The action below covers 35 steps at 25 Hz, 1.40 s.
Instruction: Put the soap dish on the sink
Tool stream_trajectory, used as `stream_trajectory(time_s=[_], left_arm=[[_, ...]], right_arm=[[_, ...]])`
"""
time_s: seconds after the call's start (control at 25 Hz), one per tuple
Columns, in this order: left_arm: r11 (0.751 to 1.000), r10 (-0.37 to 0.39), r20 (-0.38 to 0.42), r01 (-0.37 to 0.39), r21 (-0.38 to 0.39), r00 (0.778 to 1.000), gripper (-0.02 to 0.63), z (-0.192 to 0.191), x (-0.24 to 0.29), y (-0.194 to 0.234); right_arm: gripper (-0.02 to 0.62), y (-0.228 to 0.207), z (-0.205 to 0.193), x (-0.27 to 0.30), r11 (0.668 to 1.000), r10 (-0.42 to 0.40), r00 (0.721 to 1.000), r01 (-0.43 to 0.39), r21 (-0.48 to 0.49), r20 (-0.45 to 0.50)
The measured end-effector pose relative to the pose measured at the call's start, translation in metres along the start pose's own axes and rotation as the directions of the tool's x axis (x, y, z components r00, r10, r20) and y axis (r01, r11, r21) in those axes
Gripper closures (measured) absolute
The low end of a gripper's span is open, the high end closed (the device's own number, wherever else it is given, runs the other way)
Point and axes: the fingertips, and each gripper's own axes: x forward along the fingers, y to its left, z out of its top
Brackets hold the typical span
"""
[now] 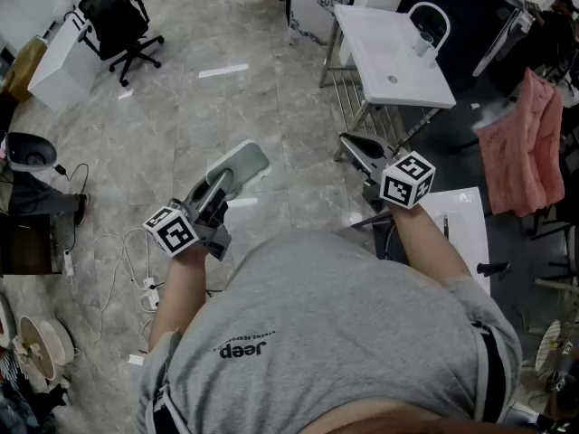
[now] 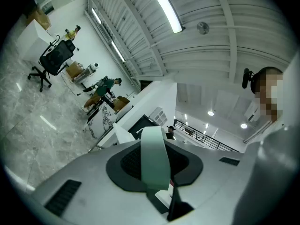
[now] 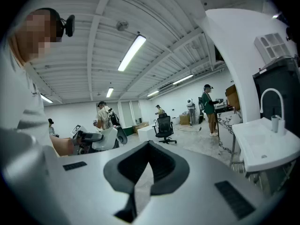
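The soap dish (image 1: pixel 239 167) is pale green and oblong, and it hangs in the air over the marble floor. My left gripper (image 1: pixel 217 190) is shut on its near end. In the left gripper view the soap dish (image 2: pixel 154 159) stands on edge between the jaws. The white sink (image 1: pixel 396 54) with its curved faucet (image 1: pixel 427 18) stands on a metal frame at the upper right, well ahead of both grippers. My right gripper (image 1: pixel 358 152) is shut and holds nothing. In the right gripper view the sink (image 3: pixel 267 146) lies off to the right of that gripper (image 3: pixel 149 143).
A black office chair (image 1: pixel 118 18) stands at the far left. A pink cloth (image 1: pixel 523 156) hangs at the right. A white board (image 1: pixel 466 226) lies by my right arm. Cables and a power strip (image 1: pixel 147 284) are on the floor at left. Several people stand far off.
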Motion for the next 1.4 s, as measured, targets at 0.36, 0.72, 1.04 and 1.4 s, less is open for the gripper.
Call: stream_trajectory(time_s=[0.36,0.72,1.04,1.4], left_arm=[[1.0,0.001,-0.002,-0.001,-0.001,1.0,0.528,0.0,0.0,-0.002],[1.0,0.003,0.008,-0.003,0.019,1.0,0.528,-0.007,0.013,-0.014],[1.0,0.009,0.029,-0.01,0.03,1.0,0.528,-0.037,0.059,-0.047],[1.0,0.014,0.013,-0.014,0.027,1.0,0.528,-0.055,0.104,-0.061]], right_arm=[[0.545,0.0,0.002,-0.002,1.0,-0.004,1.0,0.004,0.0,-0.001],[0.543,-0.01,0.006,-0.019,1.0,0.01,1.0,-0.01,0.023,0.019],[0.543,-0.039,0.007,-0.064,0.998,0.062,0.998,-0.062,-0.013,-0.003],[0.543,-0.082,0.004,-0.095,0.998,0.07,0.998,-0.07,0.007,-0.002]])
